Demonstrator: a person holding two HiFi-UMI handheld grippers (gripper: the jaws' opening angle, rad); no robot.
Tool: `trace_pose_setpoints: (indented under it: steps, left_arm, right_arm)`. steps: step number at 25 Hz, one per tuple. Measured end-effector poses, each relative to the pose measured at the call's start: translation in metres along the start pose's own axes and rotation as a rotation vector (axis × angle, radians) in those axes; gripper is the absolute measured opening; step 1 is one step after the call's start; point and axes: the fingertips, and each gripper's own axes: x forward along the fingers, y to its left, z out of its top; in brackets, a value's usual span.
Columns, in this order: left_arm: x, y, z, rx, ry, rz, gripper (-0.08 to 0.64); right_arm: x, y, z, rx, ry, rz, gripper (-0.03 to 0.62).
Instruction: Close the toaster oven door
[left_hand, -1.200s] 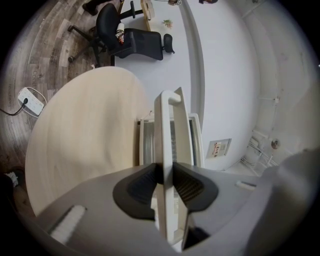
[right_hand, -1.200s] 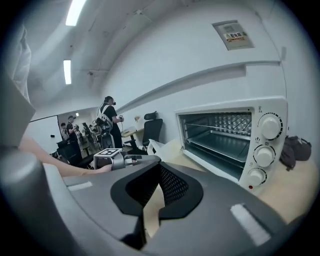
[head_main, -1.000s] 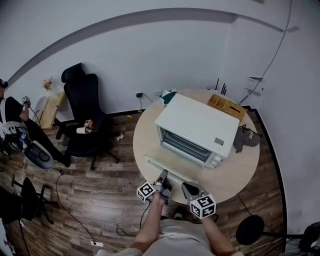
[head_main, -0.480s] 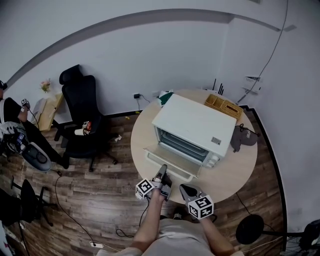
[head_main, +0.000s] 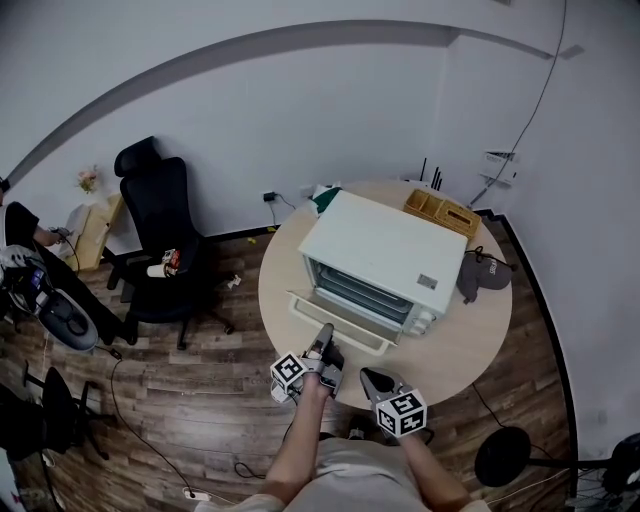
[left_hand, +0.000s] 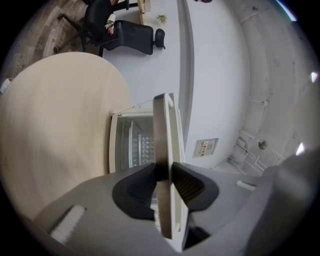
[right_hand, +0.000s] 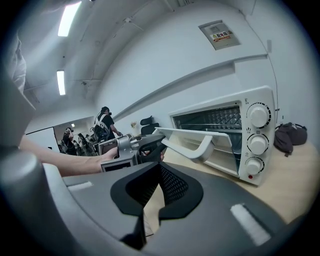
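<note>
My left gripper (head_main: 323, 342) has its jaws closing on the handle (left_hand: 160, 130) of the door (head_main: 335, 318), with a pad touching each side. The door sits partly raised at 7 o'clock of the toaster oven (head_main: 390, 255), which stands mid-surface (head_main: 470, 345). My right gripper (head_main: 372, 378), jaws pressed together and empty, hovers at 5 o'clock of the left.

The pinch looks shallow. If I swing up off the hinge's arc, I judge the handle could slip out and the door drop. Pushing too hard could shove the oven toward 1 o'clock.
</note>
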Motion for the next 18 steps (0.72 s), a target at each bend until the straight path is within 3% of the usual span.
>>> trace_pose_setpoints:
  steps: [18]
  left_arm:
    - [0.026,-0.015,0.003,-0.013,-0.013,-0.051,0.158]
  right_arm:
    - [-0.005,-0.014,0.001,0.013,-0.014,-0.047,0.000]
